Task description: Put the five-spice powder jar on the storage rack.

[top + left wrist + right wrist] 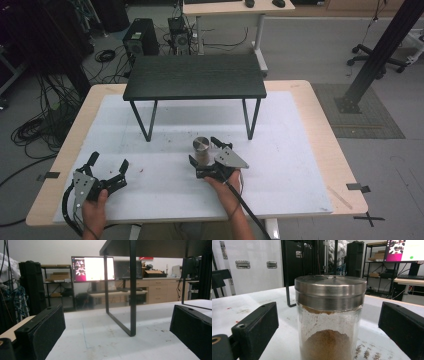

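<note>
White worktop (165, 125) at frame centre carries a steel-lidded glass jar (329, 320), part-filled with brown powder, between the right gripper (210, 151)'s spread fingers; left gripper (107, 167) fingers apart.

Upright steel-lidded jar (330, 317), perhaps half-full

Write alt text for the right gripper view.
A glass jar with a metal lid, partly filled with brown powder, stands on a white table between the right gripper's open black jaws, not touched by either. Behind are dark cabinets and a lit monitor.
</note>
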